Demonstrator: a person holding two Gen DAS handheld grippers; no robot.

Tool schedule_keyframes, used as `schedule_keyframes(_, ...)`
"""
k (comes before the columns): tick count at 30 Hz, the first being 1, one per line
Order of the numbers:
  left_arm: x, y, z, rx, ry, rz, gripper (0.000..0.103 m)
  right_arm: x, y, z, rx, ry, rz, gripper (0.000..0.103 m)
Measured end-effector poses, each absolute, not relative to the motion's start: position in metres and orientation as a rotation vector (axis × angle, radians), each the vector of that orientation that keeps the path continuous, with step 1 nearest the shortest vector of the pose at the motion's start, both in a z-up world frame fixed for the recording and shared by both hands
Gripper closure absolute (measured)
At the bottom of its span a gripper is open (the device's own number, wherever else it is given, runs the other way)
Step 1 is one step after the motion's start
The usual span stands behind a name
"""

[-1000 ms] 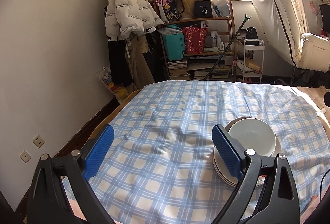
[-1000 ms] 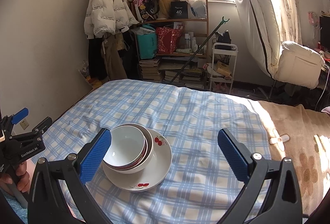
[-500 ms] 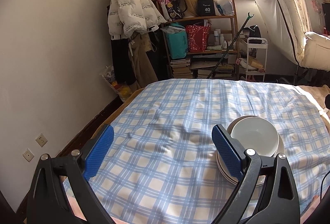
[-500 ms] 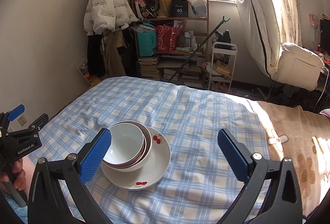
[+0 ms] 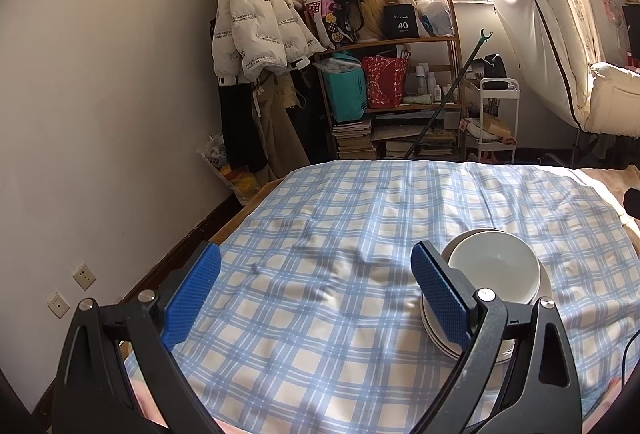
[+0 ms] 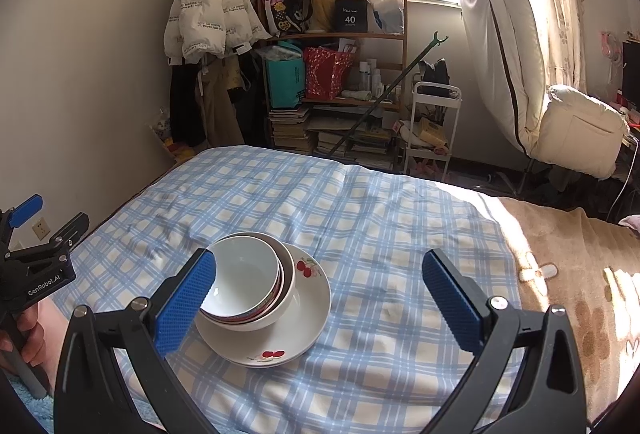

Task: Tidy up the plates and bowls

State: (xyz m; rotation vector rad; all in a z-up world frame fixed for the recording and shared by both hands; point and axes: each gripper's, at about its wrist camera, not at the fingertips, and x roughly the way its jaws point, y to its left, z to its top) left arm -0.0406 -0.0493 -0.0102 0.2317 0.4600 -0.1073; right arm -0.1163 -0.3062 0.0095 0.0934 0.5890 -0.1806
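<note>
The dishes are sitting in one pile on the bed, toward its near left corner in the right wrist view, so the sorting is looking largely finished. Two bowls are nesting, a smaller white bowl inside a wider bowl that is showing a dark inner rim and red banding, and both are resting on a white plate printed with red cherries. In the left wrist view the plate stack is showing more than one rim edge under the bowls, so several plates are probably lying there; how many, I cannot tell. No loose dish is showing elsewhere on the checked cloth.

The left gripper is hovering over bare cloth with its jaws spread wide, gripping nothing, its right pad just beside the pile. The right gripper is also hanging wide and empty, its left pad near the bowls without clearly touching them. What is remaining, I judge, is at most a squaring-up of the pile.
</note>
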Motion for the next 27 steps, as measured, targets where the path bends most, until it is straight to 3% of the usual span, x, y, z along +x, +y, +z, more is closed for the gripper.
schedule_keyframes(27, -0.0436, -0.0509, -0.0096, 0.243, 0.457, -0.131, 0.008, -0.1161, -0.3158, 0.0063, 0.091, 0.590, -0.181, 0.000)
